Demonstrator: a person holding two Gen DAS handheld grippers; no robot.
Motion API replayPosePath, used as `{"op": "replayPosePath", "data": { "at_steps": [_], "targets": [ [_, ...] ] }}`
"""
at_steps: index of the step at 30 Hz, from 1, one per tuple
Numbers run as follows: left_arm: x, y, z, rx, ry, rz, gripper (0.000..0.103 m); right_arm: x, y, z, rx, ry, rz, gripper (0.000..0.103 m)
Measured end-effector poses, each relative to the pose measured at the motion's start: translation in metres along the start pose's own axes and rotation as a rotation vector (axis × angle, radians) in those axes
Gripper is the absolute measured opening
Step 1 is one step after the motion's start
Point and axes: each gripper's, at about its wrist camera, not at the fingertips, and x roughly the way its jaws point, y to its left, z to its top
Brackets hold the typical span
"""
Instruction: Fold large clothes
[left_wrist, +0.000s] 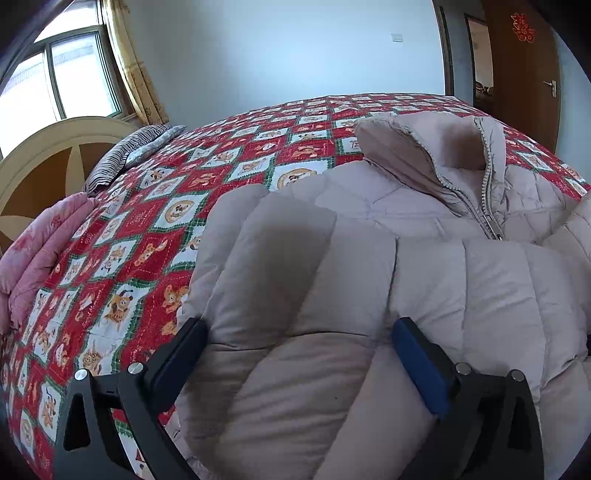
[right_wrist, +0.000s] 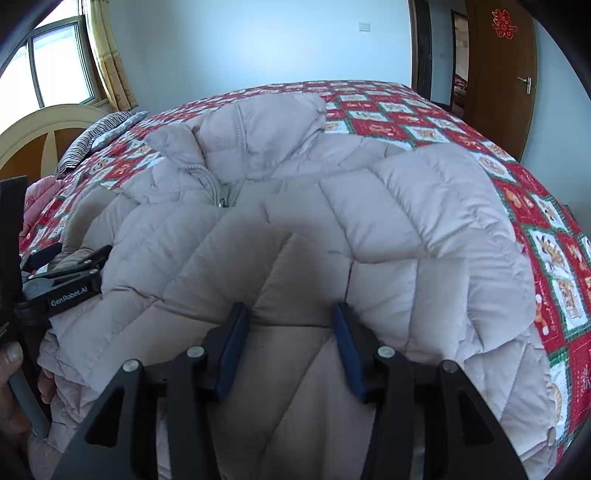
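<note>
A pale pink-grey puffer jacket (left_wrist: 388, 221) lies front-up on the bed, zipper closed, collar toward the far side; it also fills the right wrist view (right_wrist: 295, 206). Both sleeves are folded over the front. My left gripper (left_wrist: 299, 325) is open, its fingers spread wide over the jacket's left sleeve, with padded fabric bulging between them. My right gripper (right_wrist: 291, 317) is open above the lower front of the jacket, fabric lying between its blue pads (right_wrist: 347, 347). The left gripper also shows in the right wrist view (right_wrist: 70, 258), at the jacket's left edge.
The bed has a red, white and green patterned quilt (left_wrist: 147, 221). A striped pillow (left_wrist: 125, 155) and a folded pink blanket (left_wrist: 33, 258) lie at the left by the headboard (left_wrist: 44, 147). A window is at the far left, a brown door (right_wrist: 506, 74) at the far right.
</note>
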Motion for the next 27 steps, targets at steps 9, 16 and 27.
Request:
{"op": "replayPosePath", "data": {
  "at_steps": [9, 16, 27],
  "targets": [
    [0.006, -0.006, -0.004, 0.010, 0.005, 0.021, 0.102, 0.006, 0.006, -0.004, -0.025, -0.004, -0.030, 0.052],
    [0.010, -0.003, -0.005, -0.003, 0.018, 0.005, 0.102, 0.009, 0.012, -0.006, -0.051, -0.006, -0.067, 0.052],
    [0.013, -0.003, -0.006, -0.007, 0.022, 0.001, 0.102, 0.012, 0.019, -0.008, -0.082, -0.012, -0.114, 0.052]
  ]
}}
